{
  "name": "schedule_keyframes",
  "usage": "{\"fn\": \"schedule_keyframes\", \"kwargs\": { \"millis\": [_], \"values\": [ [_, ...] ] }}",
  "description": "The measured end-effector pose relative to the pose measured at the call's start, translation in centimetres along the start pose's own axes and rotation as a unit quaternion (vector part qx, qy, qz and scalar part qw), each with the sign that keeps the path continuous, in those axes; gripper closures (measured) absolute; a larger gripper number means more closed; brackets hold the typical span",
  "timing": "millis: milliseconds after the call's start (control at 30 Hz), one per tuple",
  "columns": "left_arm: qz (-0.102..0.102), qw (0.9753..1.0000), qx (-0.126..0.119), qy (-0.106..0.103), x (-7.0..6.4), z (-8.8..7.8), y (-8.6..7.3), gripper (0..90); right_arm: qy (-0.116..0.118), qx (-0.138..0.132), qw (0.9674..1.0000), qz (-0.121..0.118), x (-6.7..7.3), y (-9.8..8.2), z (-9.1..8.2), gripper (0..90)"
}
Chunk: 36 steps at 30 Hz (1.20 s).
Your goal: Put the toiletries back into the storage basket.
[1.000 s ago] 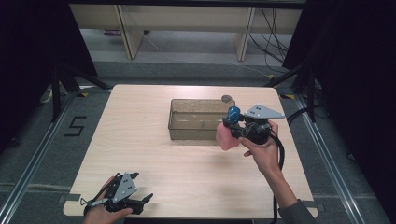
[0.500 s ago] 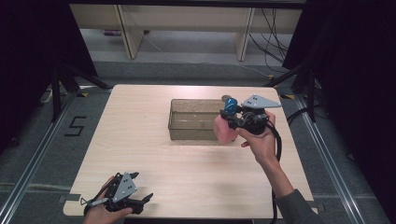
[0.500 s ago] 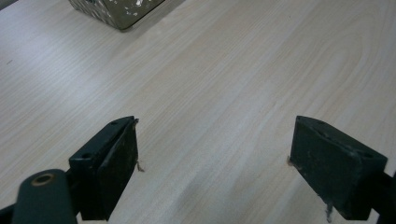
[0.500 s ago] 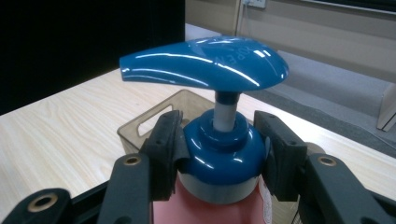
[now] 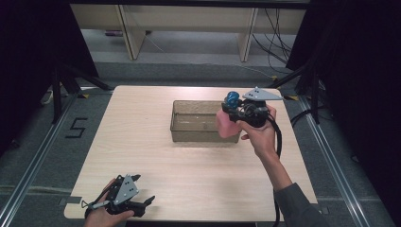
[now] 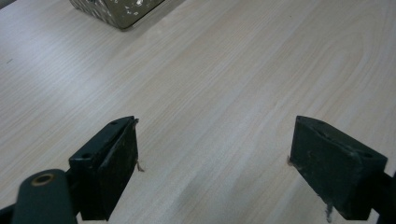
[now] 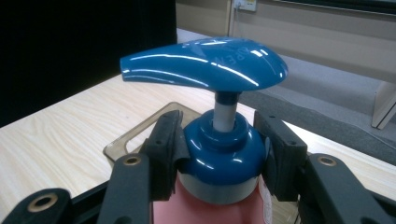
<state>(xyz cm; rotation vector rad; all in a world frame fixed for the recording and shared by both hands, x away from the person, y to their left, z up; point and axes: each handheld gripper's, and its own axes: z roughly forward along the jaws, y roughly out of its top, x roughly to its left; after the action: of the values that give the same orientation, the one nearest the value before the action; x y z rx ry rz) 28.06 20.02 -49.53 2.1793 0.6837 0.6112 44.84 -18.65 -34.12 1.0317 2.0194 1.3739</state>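
A pink pump bottle [image 5: 226, 125] with a blue cap and pump head [image 7: 205, 65] hangs over the right end of a clear brownish plastic bin [image 5: 198, 122]. My right gripper [image 5: 232, 113] is shut on the bottle's blue collar [image 7: 224, 156], one black pad on each side. The bottle is lifted off the table, its pink body level with the bin's right wall. My left gripper [image 5: 142, 205] rests at the table's near left corner, its jaws spread wide over bare wood with nothing between them [image 6: 215, 161].
The light wooden table [image 5: 142, 142] stands on a grey floor with metal rails on both sides. Wooden shelf legs and cables lie beyond the far edge. A corner of the bin [image 6: 116, 11] sits at the top of the left gripper view.
My right gripper has carried the pink bottle up and slightly toward the far side, along the bin's right end. The left gripper has stayed where it was.
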Motion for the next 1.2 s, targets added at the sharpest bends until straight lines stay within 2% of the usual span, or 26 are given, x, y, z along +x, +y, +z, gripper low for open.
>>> {"fn": "schedule_keyframes", "kwargs": {
  "millis": [33, 67, 167, 200, 233, 267, 300, 367, 400, 467, 500, 533, 567, 600, 633, 800, 900, 1000, 1033, 1133, 1200],
  "values": [
    [0.003, 1.0000, 0.001, -0.002, 0.0, 0.0, 0.0, 14.8, -0.005, -0.009, 0.9999, -0.013, -0.3, 0.1, 0.3, 53.8],
    [0.004, 1.0000, 0.001, 0.006, 0.0, 0.0, 0.0, 14.8, -0.003, -0.009, 0.9999, -0.009, -0.4, 0.1, 0.5, 53.8],
    [0.001, 1.0000, 0.001, -0.001, 0.0, 0.0, 0.0, 14.8, -0.010, -0.001, 0.9999, -0.001, -0.6, 0.3, 0.9, 53.8],
    [0.003, 1.0000, 0.001, 0.000, 0.0, 0.0, 0.0, 14.8, -0.012, -0.005, 0.9999, -0.009, -0.8, 0.3, 1.2, 53.8],
    [0.002, 1.0000, -0.001, 0.000, 0.0, 0.0, 0.0, 14.8, -0.015, 0.003, 0.9999, 0.000, -0.7, 0.3, 1.3, 53.8],
    [0.002, 1.0000, -0.001, 0.000, 0.0, 0.0, 0.0, 14.8, -0.022, -0.003, 0.9997, -0.010, -0.9, 0.3, 1.5, 53.8],
    [0.000, 1.0000, -0.001, -0.002, 0.0, -0.1, 0.0, 14.8, -0.020, -0.001, 0.9998, -0.001, -0.9, 0.3, 1.7, 53.8],
    [0.001, 1.0000, 0.000, -0.001, 0.0, -0.1, 0.0, 14.8, -0.022, -0.001, 0.9997, -0.007, -1.2, 0.4, 1.9, 53.8],
    [0.004, 1.0000, 0.001, 0.000, 0.0, -0.1, 0.0, 14.8, -0.026, -0.002, 0.9997, -0.001, -1.4, 0.3, 2.3, 53.8],
    [0.004, 1.0000, 0.001, -0.001, 0.0, -0.1, 0.0, 14.8, -0.021, -0.001, 0.9998, -0.002, -1.5, 0.3, 2.4, 53.8],
    [0.003, 1.0000, 0.002, -0.007, -0.1, 0.0, 0.0, 14.8, -0.026, 0.002, 0.9996, -0.002, -1.7, 0.3, 2.5, 53.8],
    [0.003, 0.9999, 0.003, -0.010, -0.1, 0.0, 0.0, 14.8, -0.022, 0.002, 0.9997, 0.008, -2.0, 0.1, 3.1, 53.8],
    [0.005, 0.9999, 0.004, -0.008, -0.1, 0.0, 0.0, 14.8, -0.025, 0.001, 0.9997, 0.007, -2.1, 0.1, 3.2, 53.8],
    [0.005, 0.9999, 0.004, -0.008, -0.1, 0.0, 0.0, 14.8, -0.026, 0.005, 0.9993, 0.027, -2.1, 0.0, 3.3, 53.8],
    [0.005, 1.0000, 0.003, -0.008, -0.1, 0.0, 0.0, 14.9, -0.032, 0.004, 0.9993, 0.020, -2.4, -0.1, 3.5, 53.8],
    [0.003, 1.0000, 0.000, -0.001, 0.0, -0.1, 0.0, 14.8, -0.042, 0.009, 0.9986, 0.030, -3.0, -0.4, 4.2, 53.8],
    [0.003, 1.0000, 0.002, -0.005, 0.0, -0.1, 0.0, 14.9, -0.051, 0.010, 0.9983, 0.024, -3.3, -0.6, 4.6, 53.8],
    [0.003, 1.0000, -0.001, -0.002, -0.1, 0.0, 0.0, 14.8, -0.054, 0.009, 0.9983, 0.021, -3.3, -0.8, 4.8, 53.8],
    [0.002, 1.0000, 0.000, -0.002, -0.1, -0.1, 0.0, 14.8, -0.050, 0.014, 0.9983, 0.027, -3.3, -0.8, 4.8, 53.8],
    [0.003, 1.0000, -0.001, -0.005, 0.0, -0.1, 0.0, 14.8, -0.050, 0.012, 0.9985, 0.021, -3.4, -1.0, 5.1, 53.8],
    [0.001, 1.0000, -0.001, -0.008, -0.1, -0.1, 0.0, 14.8, -0.053, 0.015, 0.9981, 0.029, -3.4, -1.2, 5.2, 53.8]
  ]
}}
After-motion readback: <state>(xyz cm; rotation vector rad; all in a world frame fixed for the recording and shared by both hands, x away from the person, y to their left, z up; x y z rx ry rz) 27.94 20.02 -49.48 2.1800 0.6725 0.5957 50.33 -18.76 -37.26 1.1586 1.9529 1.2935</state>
